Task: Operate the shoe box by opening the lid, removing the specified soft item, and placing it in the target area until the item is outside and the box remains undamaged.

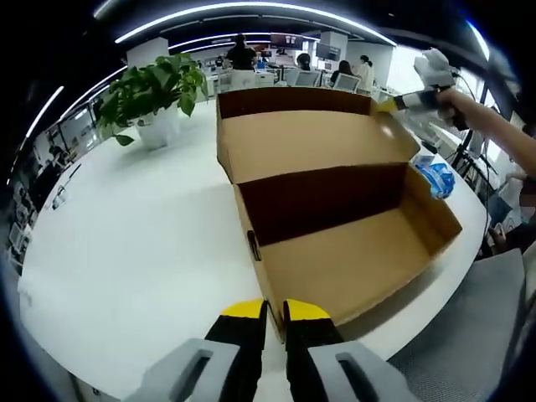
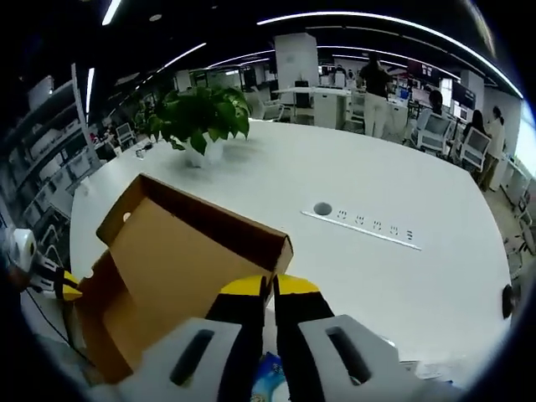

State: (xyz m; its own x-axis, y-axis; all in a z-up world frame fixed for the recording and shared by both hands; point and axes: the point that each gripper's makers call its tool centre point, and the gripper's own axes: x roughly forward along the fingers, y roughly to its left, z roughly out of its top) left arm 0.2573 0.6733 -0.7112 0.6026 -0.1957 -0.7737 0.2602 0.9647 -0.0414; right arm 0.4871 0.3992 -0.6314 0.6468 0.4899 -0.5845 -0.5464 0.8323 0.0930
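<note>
So the shoe box [image 1: 335, 209] is already wide open in the middle of the left gripper view, lid [image 1: 314, 138] folded flat toward the top of the frame, and the inside looks bare cardboard. The soft item [image 1: 435, 178], a crinkly blue-and-white packet as far as I can make out, sits on the white desk [image 1: 134, 251] right against the box's right wall, so it's out already. My read: we're at the placing end of the job, and what's left is making sure that packet is really in the target area, which I can't spot marked anywhere.

Left hand-held gripper [image 1: 275, 311] is at the bottom centre with its yellow-tipped jaws nearly together and nothing between them, tips just at the box's near corner. Right hand-held gripper [image 2: 269, 289] looks the same in its own view, jaws almost closed and empty, with the packet peeking out blue right below it at the bottom edge.

Room-wise: the box's lower right corner sits close to the desk edge, so I'd avoid nudging it that way. Loads of open desk on the left side, up to the potted plant [image 1: 155, 92] at the upper left.
</note>
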